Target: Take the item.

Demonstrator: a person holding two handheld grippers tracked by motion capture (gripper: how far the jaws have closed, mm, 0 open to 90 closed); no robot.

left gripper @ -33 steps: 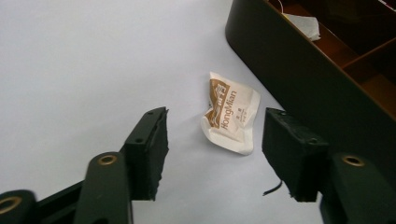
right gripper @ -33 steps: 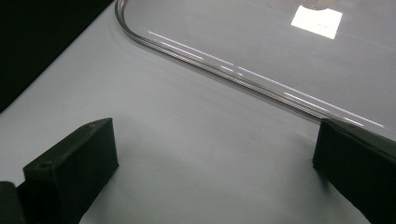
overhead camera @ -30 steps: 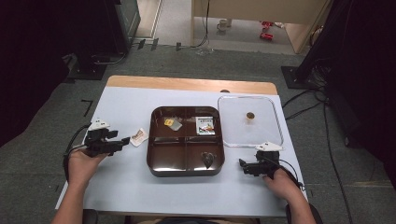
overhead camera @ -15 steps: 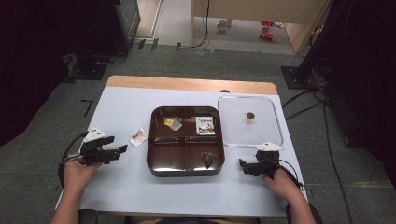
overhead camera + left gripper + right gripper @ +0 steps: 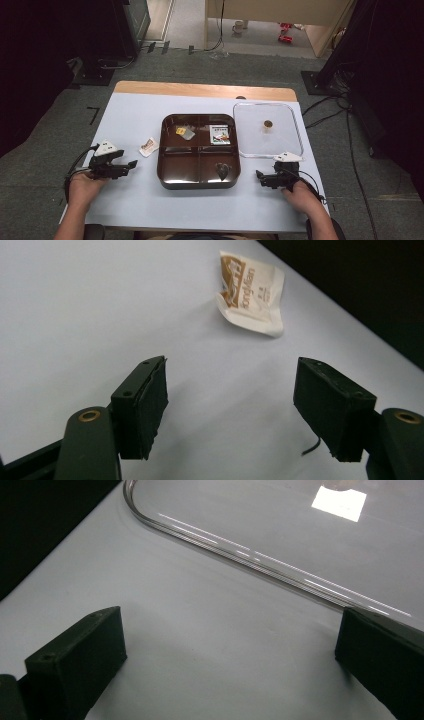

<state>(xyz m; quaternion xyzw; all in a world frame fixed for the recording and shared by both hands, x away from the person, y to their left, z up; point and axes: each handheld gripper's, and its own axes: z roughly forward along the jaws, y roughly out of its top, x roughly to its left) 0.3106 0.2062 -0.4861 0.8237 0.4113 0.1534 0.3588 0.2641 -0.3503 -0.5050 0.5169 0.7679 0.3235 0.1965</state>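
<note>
A dark brown four-compartment tray (image 5: 200,155) sits mid-table. Its far compartments hold a small yellow-grey packet (image 5: 185,132) and a white printed packet (image 5: 219,134); a dark item (image 5: 222,170) lies in the near right one. A white and brown sachet (image 5: 148,146) (image 5: 251,292) lies on the table left of the tray. My left gripper (image 5: 131,164) (image 5: 232,410) rests open near it, jaws pointing at the sachet, nothing between them. My right gripper (image 5: 260,176) (image 5: 225,665) is open beside the tray's near right corner. A clear lid (image 5: 268,129) (image 5: 280,525) lies right of the tray.
The table (image 5: 150,210) is pale blue-white with a wooden strip (image 5: 200,90) along the far edge. A small round brown knob (image 5: 268,124) sits on the lid. Cables (image 5: 325,112) trail on the floor at the right.
My left gripper has drawn back toward the near left of the table, away from the sachet. The right gripper has stayed put.
</note>
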